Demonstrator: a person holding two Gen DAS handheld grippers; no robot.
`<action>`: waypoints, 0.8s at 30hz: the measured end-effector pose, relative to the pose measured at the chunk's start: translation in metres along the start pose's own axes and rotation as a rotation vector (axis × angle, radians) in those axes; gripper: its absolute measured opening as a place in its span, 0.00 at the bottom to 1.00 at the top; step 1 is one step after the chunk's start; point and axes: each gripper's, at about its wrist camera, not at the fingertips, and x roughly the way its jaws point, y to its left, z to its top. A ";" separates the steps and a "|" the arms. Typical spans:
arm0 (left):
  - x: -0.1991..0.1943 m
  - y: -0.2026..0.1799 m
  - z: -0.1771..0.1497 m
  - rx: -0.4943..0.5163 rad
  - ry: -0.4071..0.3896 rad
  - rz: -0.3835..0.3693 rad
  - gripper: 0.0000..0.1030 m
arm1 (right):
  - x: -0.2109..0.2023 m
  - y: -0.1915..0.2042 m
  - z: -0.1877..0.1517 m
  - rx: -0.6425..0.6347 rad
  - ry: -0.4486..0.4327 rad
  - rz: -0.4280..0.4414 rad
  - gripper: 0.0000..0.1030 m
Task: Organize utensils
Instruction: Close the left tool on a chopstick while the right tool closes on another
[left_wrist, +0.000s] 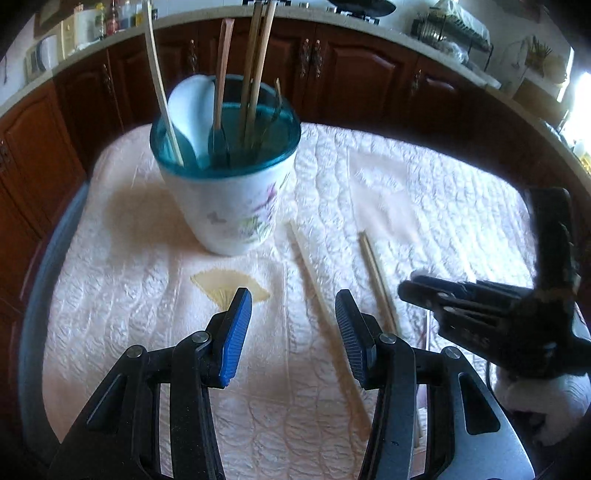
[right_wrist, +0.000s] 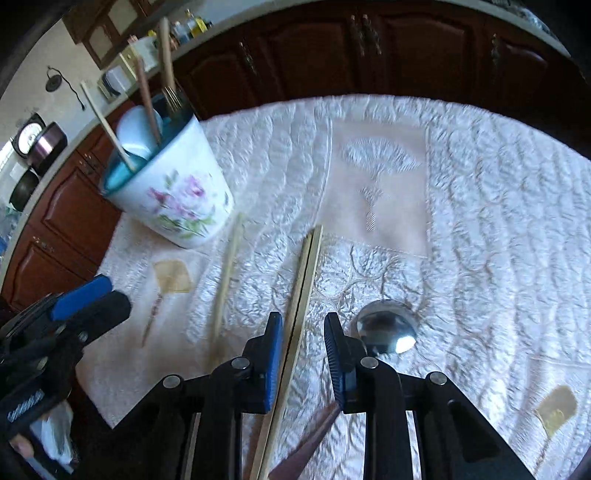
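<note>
Wooden chopsticks (right_wrist: 299, 295) lie between the right gripper's (right_wrist: 303, 354) parted pads, unclamped; the left gripper (left_wrist: 293, 332) gapes wide, empty, floral cup (left_wrist: 232, 199) at eleven o'clock.

A white quilted cloth (left_wrist: 424, 206) with stitched fan patterns covers the table. Behind it runs a row of dark reddish wooden cabinets (left_wrist: 351, 70) with metal handles, topped by a pale countertop (left_wrist: 399, 35). A wire dish rack (left_wrist: 450, 29) stands on the counter at the right, bottles and jars (left_wrist: 110, 18) at the left. Bright daylight (left_wrist: 580, 122) comes in from the far right.
</note>
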 end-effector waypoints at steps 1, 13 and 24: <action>0.002 0.001 0.000 -0.002 0.006 0.001 0.45 | 0.008 0.001 0.002 -0.012 0.016 -0.020 0.22; 0.031 -0.004 0.005 -0.001 0.066 -0.014 0.45 | 0.026 -0.008 0.013 0.029 0.031 -0.033 0.05; 0.081 -0.018 -0.002 -0.036 0.196 -0.091 0.10 | -0.005 -0.041 -0.014 0.105 0.027 0.034 0.08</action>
